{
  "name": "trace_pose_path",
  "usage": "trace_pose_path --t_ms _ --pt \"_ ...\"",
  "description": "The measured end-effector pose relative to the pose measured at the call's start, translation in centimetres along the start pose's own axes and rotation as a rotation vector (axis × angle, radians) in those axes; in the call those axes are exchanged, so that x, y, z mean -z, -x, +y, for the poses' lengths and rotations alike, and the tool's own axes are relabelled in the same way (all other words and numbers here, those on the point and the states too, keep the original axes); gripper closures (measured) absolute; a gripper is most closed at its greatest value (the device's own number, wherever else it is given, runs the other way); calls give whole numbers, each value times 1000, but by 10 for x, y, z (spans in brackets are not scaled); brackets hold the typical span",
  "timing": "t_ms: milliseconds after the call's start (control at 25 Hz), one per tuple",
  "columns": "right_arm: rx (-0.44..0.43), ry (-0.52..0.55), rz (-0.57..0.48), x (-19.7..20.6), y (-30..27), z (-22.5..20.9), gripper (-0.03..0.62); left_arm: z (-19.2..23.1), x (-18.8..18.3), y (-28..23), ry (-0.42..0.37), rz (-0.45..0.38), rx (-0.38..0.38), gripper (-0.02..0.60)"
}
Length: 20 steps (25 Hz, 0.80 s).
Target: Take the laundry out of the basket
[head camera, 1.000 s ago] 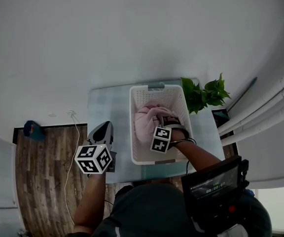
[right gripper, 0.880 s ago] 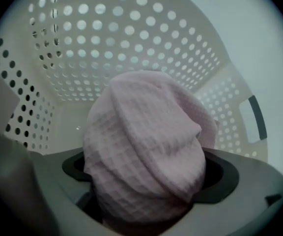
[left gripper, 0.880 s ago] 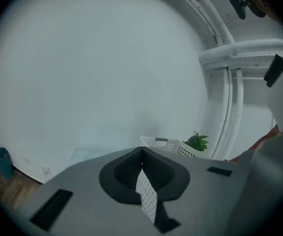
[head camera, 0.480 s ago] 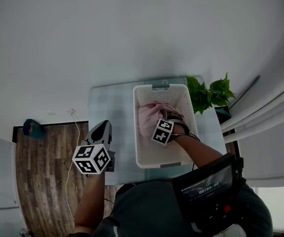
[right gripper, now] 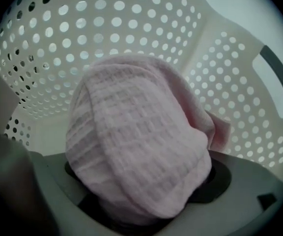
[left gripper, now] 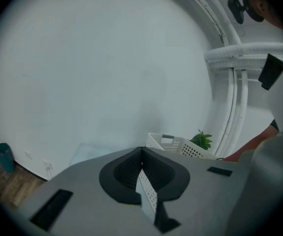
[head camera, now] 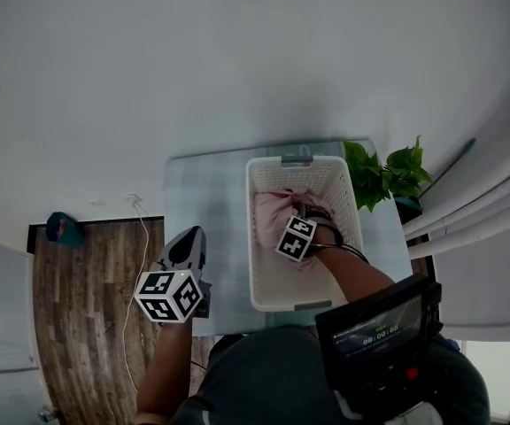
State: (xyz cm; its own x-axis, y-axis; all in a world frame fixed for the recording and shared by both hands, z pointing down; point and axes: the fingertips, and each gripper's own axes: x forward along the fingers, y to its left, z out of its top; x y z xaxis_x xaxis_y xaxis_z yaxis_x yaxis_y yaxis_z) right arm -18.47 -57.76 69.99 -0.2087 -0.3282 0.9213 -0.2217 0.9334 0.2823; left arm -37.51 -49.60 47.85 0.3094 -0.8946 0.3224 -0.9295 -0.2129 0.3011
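A white perforated basket (head camera: 255, 237) stands on a pale table (head camera: 204, 200). Pink waffle-knit laundry (head camera: 274, 216) lies bunched inside it. My right gripper (head camera: 303, 216) reaches down into the basket and is shut on the pink cloth (right gripper: 131, 132), which bulges up out of the jaws and hides the fingertips. The basket wall (right gripper: 131, 23) surrounds it closely. My left gripper (head camera: 189, 237) hovers over the table's left front edge, outside the basket, shut and holding nothing. In the left gripper view, my left gripper (left gripper: 141, 152) points at the wall, with the basket (left gripper: 173, 144) to its right.
A green potted plant (head camera: 386, 175) stands just right of the basket. White pipes (head camera: 476, 211) run along the right wall. On the wooden floor (head camera: 78, 317) to the left are a teal object (head camera: 62, 228) and a white cable (head camera: 136, 237).
The right gripper stays in the basket and the pink cloth has drawn into a narrower bunch around it. The left gripper has hardly moved. The view has shifted slightly.
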Motion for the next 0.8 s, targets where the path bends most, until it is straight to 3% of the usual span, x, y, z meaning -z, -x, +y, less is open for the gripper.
trace_pose_path --t_ms 200,480,800 --pt "42 -61 -32 -5 -8 -13 117 15 4 -2 37 18 -19 580" --pt "148 -112 -76 -7 -5 -23 203 15 3 11 30 12 -12 580" --pt "222 -269 -148 -11 14 -41 289 21 -4 35 34 -32 -19 580"
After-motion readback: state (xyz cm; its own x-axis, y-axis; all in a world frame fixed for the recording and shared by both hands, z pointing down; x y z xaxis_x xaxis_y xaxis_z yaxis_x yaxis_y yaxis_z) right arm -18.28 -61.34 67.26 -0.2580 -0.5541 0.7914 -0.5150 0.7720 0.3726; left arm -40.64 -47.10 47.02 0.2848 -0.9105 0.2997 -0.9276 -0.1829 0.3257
